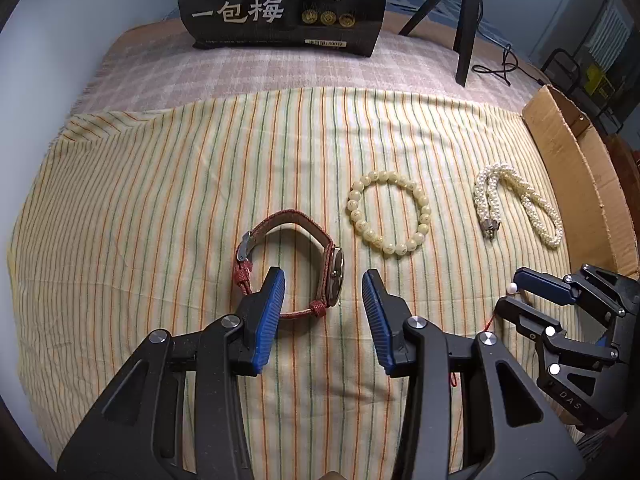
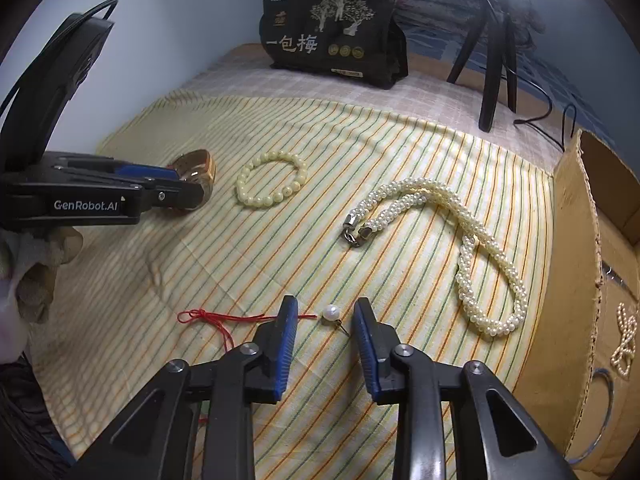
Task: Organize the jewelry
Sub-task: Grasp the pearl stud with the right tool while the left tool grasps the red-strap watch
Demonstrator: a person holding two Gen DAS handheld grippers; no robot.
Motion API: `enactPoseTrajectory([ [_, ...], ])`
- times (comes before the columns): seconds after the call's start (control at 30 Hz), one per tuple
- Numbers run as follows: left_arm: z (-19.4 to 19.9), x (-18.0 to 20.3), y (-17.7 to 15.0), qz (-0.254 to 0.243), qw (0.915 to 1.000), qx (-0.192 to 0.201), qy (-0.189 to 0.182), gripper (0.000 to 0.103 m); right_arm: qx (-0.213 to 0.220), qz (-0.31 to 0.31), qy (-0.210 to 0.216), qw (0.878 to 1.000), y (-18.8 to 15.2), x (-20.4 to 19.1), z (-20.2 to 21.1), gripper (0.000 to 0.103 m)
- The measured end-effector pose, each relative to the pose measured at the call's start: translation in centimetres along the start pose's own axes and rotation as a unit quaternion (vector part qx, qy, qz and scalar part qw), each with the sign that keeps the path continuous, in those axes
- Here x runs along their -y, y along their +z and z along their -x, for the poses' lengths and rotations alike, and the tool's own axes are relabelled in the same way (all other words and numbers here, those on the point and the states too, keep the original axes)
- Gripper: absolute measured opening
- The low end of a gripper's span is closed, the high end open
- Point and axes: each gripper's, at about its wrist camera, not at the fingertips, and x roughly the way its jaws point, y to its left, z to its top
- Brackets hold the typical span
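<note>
The right gripper [image 2: 324, 316] is straddling the pearl pendant [image 2: 331, 312] on the bed's striped cloth [image 2: 280, 264], jaws narrow but untouching; the left gripper [image 1: 323, 292] is bracketing the red-strapped watch [image 1: 335, 276], half open.

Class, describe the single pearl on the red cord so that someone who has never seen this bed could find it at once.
Start at the striped yellow cloth and the cardboard box at its right edge. Left of the box lies a thick woven pearl rope; nearer the camera than that, between the right gripper's open fingers, sits the pearl. It alone is one bead, tied to thin red cord.
</note>
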Motion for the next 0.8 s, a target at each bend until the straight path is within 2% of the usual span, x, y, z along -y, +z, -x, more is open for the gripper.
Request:
enactPoseTrajectory([
  [0.1, -0.4, -0.1, -0.1, 0.001, 1.0, -0.007, 0.001, 0.033, -0.003, 0.008, -0.01, 1.0, -0.1, -0.1, 0.0, 0.019],
  [0.2, -0.8, -0.2, -0.1, 0.007, 0.9999, -0.013, -0.003, 0.031, -0.005, 0.005, -0.013, 1.0, 0.0, 0.1, -0.1, 0.01],
  [0.27, -0.9, -0.2, -0.3, 0.004, 0.9999, -0.017, -0.002, 0.019, -0.006, 0.003, -0.016, 1.0, 0.0, 0.1, -0.1, 0.007],
  [0.33, -0.9, 0.0, -0.3, 0.003, 0.9999, -0.015, -0.004, 0.015, -0.006, -0.001, -0.014, 1.0, 0.0, 0.2, -0.1, 0.007],
  [0.53, -0.3, -0.4, 0.2, 0.019, 0.9998, -0.001, -0.006, 0.011, 0.005, -0.021, 0.002, 1.0, 0.3, 0.7, 0.7, 0.006],
  [0.8, 2.1, -1.1, 0.7, 0.043, 0.9984, 0.031, -0.02, 0.01, 0.034, -0.028, 0.004, 0.999, 0.8, 0.9, 2.8, 0.006],
])
